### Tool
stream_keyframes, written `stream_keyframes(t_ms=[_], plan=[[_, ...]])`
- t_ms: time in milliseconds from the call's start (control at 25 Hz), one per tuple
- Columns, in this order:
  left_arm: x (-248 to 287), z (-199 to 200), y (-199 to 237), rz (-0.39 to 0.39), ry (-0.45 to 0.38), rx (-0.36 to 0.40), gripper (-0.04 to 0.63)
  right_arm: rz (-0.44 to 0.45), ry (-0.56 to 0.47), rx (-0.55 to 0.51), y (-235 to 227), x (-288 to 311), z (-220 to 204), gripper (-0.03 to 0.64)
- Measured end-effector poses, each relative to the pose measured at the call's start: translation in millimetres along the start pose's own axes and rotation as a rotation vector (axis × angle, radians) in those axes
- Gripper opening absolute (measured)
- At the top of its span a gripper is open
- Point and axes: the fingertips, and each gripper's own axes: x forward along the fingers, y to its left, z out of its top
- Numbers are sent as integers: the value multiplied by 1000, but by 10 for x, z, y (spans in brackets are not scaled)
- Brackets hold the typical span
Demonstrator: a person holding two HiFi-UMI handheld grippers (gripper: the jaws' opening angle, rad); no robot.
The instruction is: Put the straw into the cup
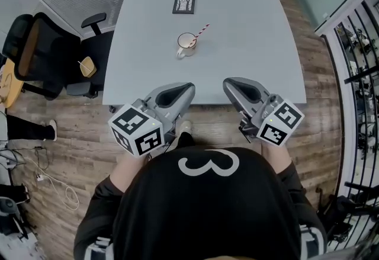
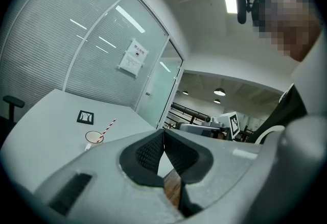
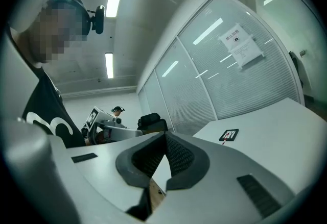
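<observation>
A white cup [image 1: 186, 44] stands near the middle of the pale grey table [image 1: 249, 28]. A red-and-white striped straw [image 1: 202, 31] sits in it and leans out toward the far right. Both grippers are held over the table's near edge, well short of the cup. My left gripper [image 1: 189, 87] is shut with nothing between its pads, and so is my right gripper [image 1: 227, 83]. In the left gripper view the cup [image 2: 94, 137] and straw [image 2: 108, 127] lie far ahead to the left of the shut left gripper [image 2: 163, 131]. The right gripper view shows the right gripper [image 3: 165, 135] shut and the cup hidden.
A small black-framed picture [image 1: 183, 4] lies flat on the table beyond the cup. A black office chair [image 1: 41, 51] stands on the wooden floor left of the table. Glass partitions with blinds close off the far side. Railings run along the right.
</observation>
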Motion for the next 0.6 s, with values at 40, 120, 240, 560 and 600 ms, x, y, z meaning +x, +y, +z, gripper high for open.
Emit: stream_keyframes(t_ms=[40,120,240,560,600], plan=[[-19,7,-59,0,-1,13,16,0,-1,-13,49,-43,11,14],[-72,7,-173,1,-2,37,17,4,-7,-25,152,-121,28,14],[-152,-5,-328,5,-6,63,17,16,-23,-20,291,-227,47,14],[-233,19,-669,17,-27,78,16,34,-49,-22,484,-539,121,14],[-248,20,-715,15,-31,83,16,36,-51,-25,513,-575,125,12]])
